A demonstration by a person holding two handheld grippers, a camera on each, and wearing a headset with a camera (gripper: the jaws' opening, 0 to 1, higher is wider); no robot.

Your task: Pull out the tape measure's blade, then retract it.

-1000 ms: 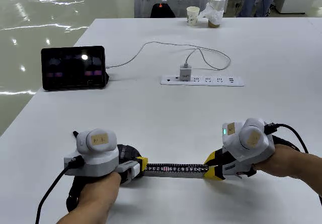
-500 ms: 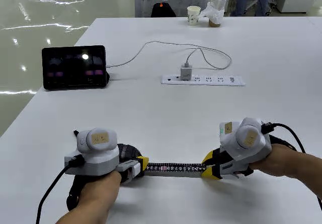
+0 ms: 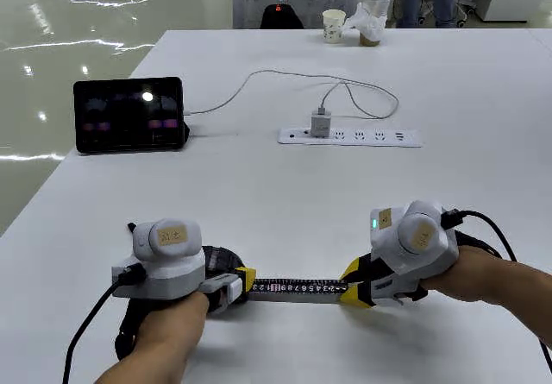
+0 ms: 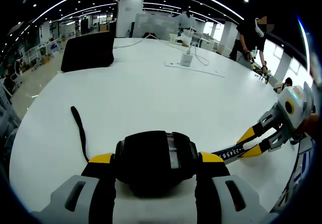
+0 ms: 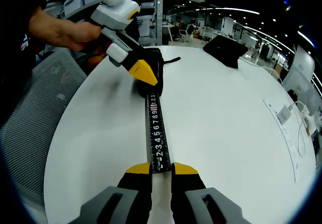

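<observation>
On the white desk (image 3: 259, 194), near its front edge, the left gripper (image 3: 231, 286) has its jaws clamped around the black tape measure (image 4: 156, 156). The tape measure's strap (image 4: 79, 131) lies loose beside it. The blade (image 5: 156, 133) stretches straight out to the right gripper (image 5: 161, 169), whose jaws are pinched together on the blade's end. Farther back stand a dark tablet (image 3: 129, 115) and a power strip (image 3: 349, 136).

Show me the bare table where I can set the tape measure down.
Bare: the stretch of table between the power strip and the blade, and right of the strip. Crowded: the near edge, where the left tongs clamp the tape measure and the right tongs pinch the blade; around the tablet.
</observation>
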